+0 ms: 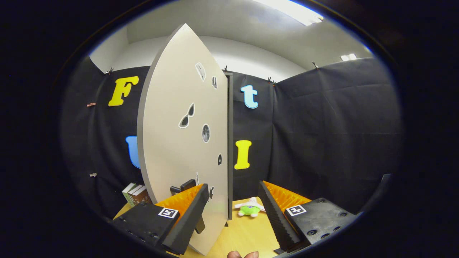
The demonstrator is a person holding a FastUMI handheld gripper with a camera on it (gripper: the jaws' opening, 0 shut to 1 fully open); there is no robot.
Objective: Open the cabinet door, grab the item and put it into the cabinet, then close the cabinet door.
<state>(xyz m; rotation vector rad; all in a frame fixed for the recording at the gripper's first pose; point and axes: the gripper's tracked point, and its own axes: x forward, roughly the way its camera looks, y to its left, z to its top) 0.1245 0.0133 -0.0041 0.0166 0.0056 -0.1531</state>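
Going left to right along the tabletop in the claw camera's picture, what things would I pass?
Books → dark door handle → open cabinet door → green and white plush toy, lying on the wooden table beyond the open claw.

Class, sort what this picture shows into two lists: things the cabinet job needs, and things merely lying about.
Needed for the job:
- cabinet door, swung open
- door handle, by the left finger
- plush toy on the table, beyond the fingers
- gripper, open, holding nothing

Just lying about:
- books, behind the door
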